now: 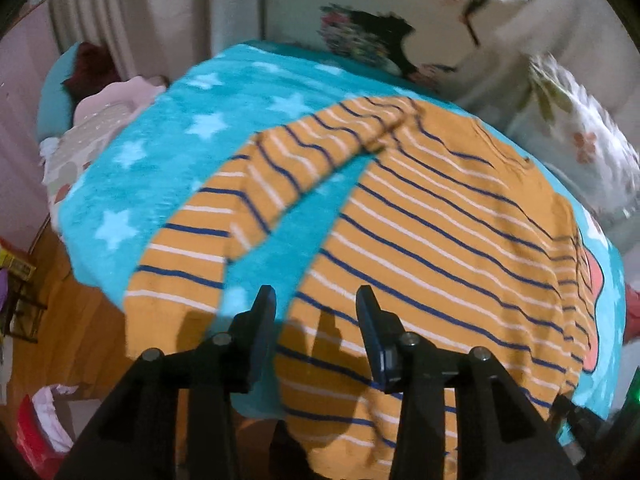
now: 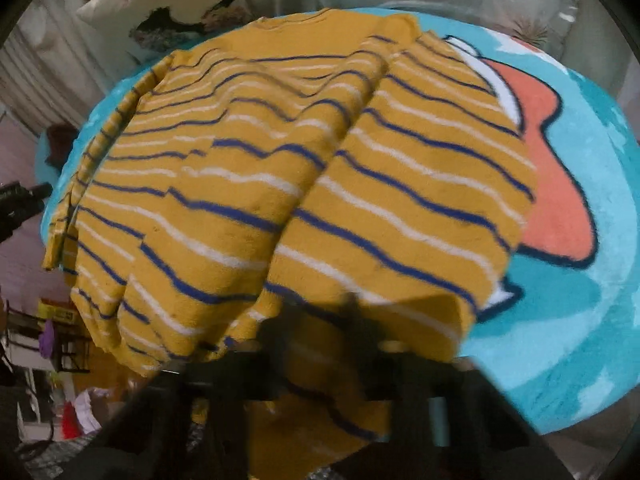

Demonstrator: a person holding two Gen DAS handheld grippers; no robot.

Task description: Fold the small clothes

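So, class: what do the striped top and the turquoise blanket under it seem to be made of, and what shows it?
Top: looks like soft cotton knit, matte; it drapes and wrinkles so the stripes turn wavy.
Blanket: seems plush synthetic fleece, with a fuzzy raised pile and slight sheen. Neither fibre can be confirmed by sight.

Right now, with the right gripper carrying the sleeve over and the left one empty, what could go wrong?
1. The striped shirt hem overhangs the blanket edge; pulling could drag it off.
2. The right gripper is buried under the folded sleeve, so its grip is unverifiable.
3. The left gripper hovers open and pins nothing; the body may bunch.
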